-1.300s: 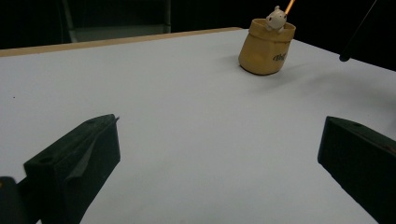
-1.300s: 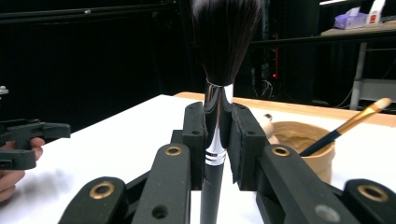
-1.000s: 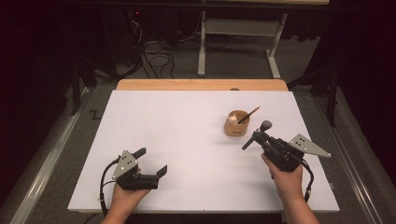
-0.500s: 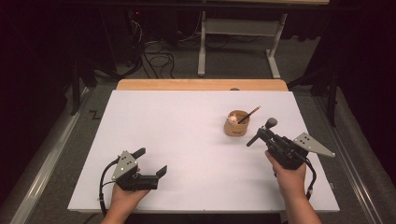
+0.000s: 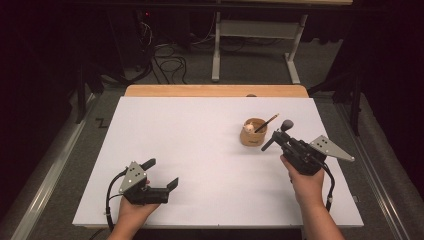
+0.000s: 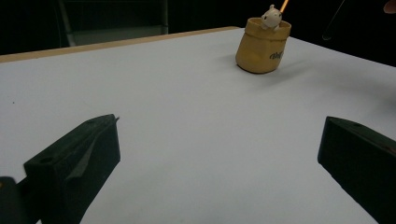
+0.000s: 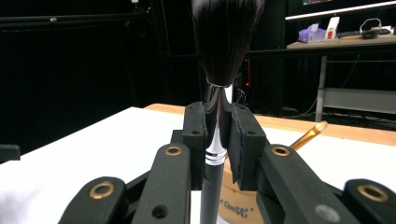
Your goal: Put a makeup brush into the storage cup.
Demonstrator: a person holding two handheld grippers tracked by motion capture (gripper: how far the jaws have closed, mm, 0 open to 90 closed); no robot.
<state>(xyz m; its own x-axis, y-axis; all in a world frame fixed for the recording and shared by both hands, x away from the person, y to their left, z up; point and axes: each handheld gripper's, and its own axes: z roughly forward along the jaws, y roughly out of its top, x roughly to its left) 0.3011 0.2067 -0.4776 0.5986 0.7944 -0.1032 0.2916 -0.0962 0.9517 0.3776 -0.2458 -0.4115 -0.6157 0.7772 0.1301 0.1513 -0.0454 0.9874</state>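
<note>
Drifting right of the cup [image 5: 254, 132], my right gripper [image 5: 280, 134] clamps a brush [image 7: 217, 88] bristles-up (pencil inside the cup); insertion, I judge, remains. My left gripper [image 5: 162, 174] rests gaping, empty, far left.

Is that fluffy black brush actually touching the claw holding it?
Touching. The right gripper view shows the right gripper shut on the brush, both pads pressed against its silver neck.

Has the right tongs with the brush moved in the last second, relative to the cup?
Yes. The right tongs, shut on the makeup brush, have shifted slightly right, away from the cup, which has stayed put on the table.
</note>
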